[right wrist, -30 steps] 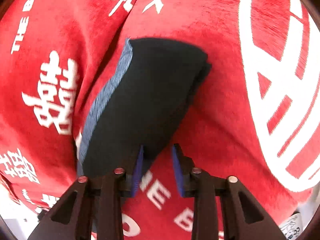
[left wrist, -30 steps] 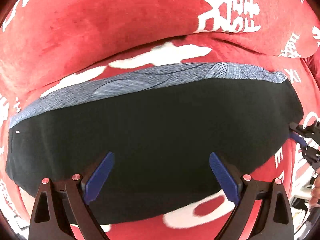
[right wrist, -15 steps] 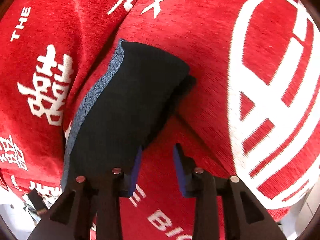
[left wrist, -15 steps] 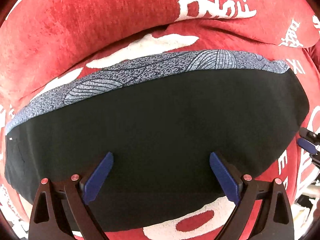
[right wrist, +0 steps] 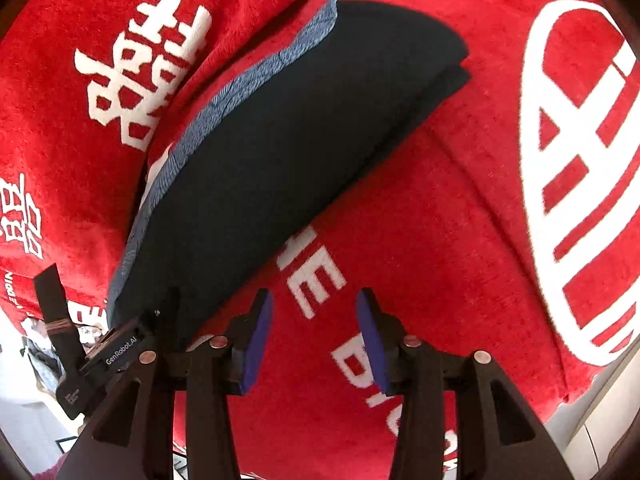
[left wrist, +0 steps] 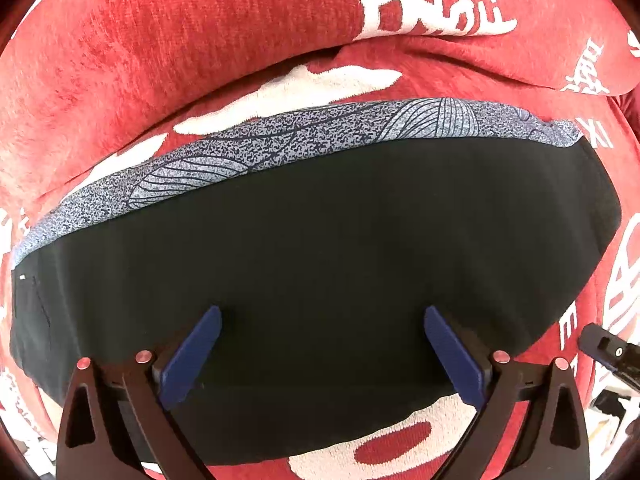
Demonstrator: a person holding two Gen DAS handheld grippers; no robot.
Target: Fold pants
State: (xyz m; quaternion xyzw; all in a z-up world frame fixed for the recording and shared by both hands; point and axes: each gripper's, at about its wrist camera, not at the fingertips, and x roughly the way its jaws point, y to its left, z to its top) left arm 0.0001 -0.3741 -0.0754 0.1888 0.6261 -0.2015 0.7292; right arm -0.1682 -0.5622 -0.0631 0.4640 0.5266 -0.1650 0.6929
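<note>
The black pants [left wrist: 320,256] lie folded into a flat bundle on the red cover, with a grey leaf-patterned waistband [left wrist: 304,140] along the far edge. My left gripper [left wrist: 320,320] is open wide and hovers over the near half of the bundle, holding nothing. In the right wrist view the bundle [right wrist: 288,152] lies to the upper left, its layered folded end at the far right corner. My right gripper [right wrist: 314,304] is open and empty, just off the bundle's near right edge, over the red cover. The left gripper's body [right wrist: 100,360] shows at the lower left.
A red plush cover [right wrist: 460,208] with white characters and letters spreads over the whole surface. A cushion or backrest [left wrist: 200,28] in the same fabric rises behind the pants. The cover's front edge drops off at the lower right [right wrist: 592,412]. The right gripper's tip [left wrist: 608,348] shows at the right.
My right gripper has opened wider and drawn back from the bundle's edge, off the cloth. My left gripper has moved slightly closer over the pants and stays open.
</note>
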